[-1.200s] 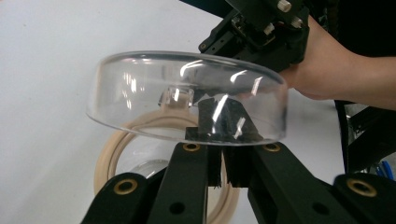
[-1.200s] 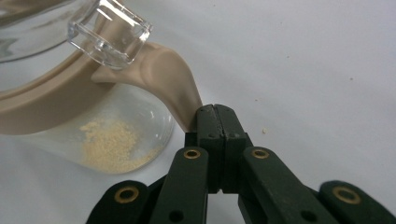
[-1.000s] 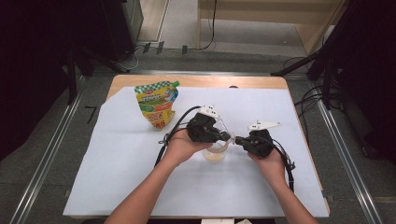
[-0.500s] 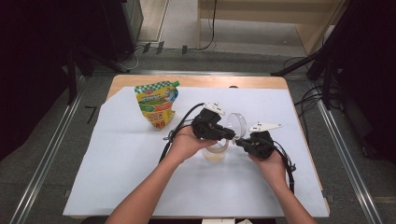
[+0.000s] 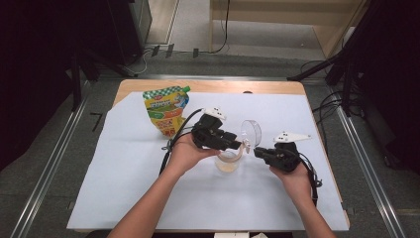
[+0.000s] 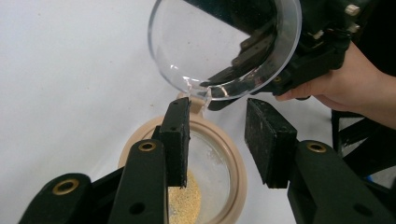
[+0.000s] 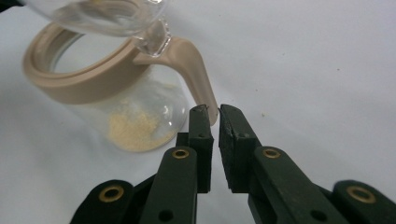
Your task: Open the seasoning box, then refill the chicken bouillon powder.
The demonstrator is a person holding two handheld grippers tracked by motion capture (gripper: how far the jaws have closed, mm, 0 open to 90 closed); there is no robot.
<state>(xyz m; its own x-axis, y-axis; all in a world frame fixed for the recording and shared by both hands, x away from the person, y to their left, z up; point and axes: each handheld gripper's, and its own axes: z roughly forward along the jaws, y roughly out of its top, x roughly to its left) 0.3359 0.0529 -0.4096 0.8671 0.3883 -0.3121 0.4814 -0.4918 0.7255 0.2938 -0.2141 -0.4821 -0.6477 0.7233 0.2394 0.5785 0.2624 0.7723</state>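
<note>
Near the person's edge of the white sheet [image 5: 124,188], the right gripper [image 7: 212,114] is pinching the tip of the beige handle [image 7: 196,70] of a small glass jar [image 7: 130,116], jaws nearly together on it. The left gripper [image 6: 217,135], jaws apart, is hovering over the beige rim [image 6: 233,158]. The jar is looking light, rigid, slick and breakable, with few grains [image 6: 187,200] inside and its clear hinged lid [image 6: 219,42] standing open; the handle or rim is probably offering safer purchase than bare glass, and farther back a colourful pouch [image 5: 166,109] is standing.
</note>
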